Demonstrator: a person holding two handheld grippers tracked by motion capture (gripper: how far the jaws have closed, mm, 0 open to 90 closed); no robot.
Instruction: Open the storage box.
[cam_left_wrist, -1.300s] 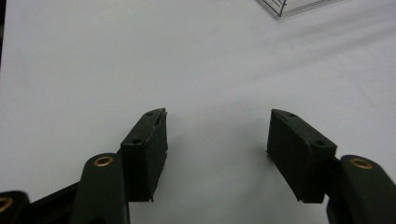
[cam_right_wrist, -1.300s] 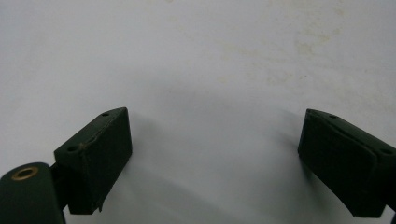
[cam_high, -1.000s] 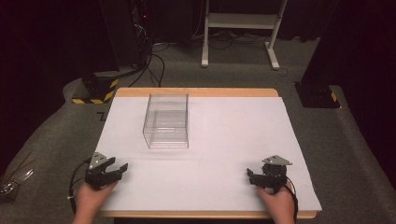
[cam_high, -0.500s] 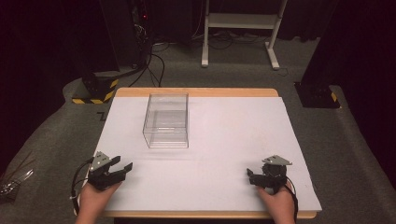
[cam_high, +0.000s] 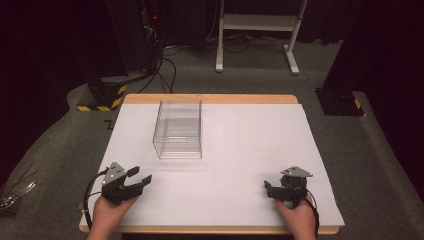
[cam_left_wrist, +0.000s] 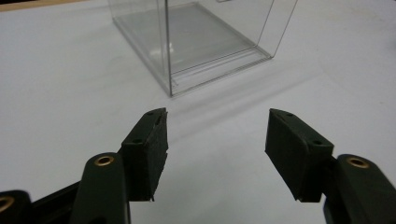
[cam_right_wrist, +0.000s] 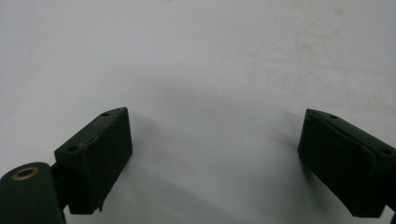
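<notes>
Your white-topped table (cam_high: 240, 150) carries a clear box (cam_high: 178, 130), ahead of your left gripper (cam_high: 141, 176).

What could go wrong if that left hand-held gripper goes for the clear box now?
1. The clear box has thin, smooth walls; the open left hand-held gripper might slip on it or push it across the white sheet instead of gripping it.
2. The box looks empty and light, so a nudge at its near corner could tip or turn it.
3. The right hand-held gripper sits far off, open, too distant to steady the box.
</notes>
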